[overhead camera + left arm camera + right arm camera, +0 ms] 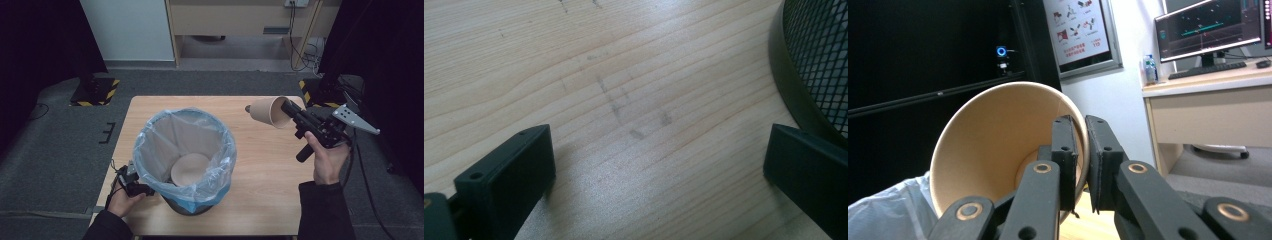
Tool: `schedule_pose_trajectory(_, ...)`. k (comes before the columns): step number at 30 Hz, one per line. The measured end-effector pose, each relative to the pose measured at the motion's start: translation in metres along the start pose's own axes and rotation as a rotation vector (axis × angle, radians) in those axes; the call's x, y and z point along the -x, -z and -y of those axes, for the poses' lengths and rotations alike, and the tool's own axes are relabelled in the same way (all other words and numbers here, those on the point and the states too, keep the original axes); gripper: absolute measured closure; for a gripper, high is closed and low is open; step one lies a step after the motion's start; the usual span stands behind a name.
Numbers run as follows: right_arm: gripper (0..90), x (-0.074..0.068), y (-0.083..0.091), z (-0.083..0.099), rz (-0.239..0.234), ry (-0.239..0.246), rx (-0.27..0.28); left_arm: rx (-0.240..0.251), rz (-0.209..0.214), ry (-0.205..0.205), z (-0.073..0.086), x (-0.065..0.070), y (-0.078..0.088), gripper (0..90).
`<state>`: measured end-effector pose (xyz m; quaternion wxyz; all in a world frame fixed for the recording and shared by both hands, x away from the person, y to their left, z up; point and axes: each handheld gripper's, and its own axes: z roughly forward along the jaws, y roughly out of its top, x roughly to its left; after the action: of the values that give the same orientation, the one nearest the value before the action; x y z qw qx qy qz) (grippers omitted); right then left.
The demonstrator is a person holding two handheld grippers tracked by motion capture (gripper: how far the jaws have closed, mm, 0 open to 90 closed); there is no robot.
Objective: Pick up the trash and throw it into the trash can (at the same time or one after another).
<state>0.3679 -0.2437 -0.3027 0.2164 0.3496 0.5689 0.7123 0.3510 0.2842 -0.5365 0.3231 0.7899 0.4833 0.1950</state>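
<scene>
A black mesh bin [192,205] lined with a clear plastic bag [150,137] stands on the wooden table [270,170]; a tan paper cup [190,169] lies inside it. My right gripper [289,111] is held above the table's right side, shut on the rim of a second tan paper cup [265,111] that lies sideways in the air. In the right gripper view the jaws pinch that cup's wall [998,145], one jaw inside. My left gripper [659,165] rests low on the table at the bin's left, jaws wide open with nothing between them.
The bin's mesh wall [819,60] is close to the left gripper's right jaw. Past the table are a grey floor, a wooden desk [240,20] and yellow-black striped stand bases [95,90]. A desk with monitors [1208,30] appears in the right gripper view.
</scene>
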Motion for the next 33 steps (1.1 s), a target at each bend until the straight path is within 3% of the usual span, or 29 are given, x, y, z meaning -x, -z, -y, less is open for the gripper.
schedule_pose_trajectory(15,84.0,-0.025,-0.003,-0.007,-0.082,0.026,0.022,0.0,0.0,0.0,0.0,0.0,0.0,0.0)
schedule_pose_trajectory(33,84.0,-0.052,-0.018,0.0,-0.188,0.027,-0.007,0.0,0.0,0.0,0.0,0.0,0.0,0.0)
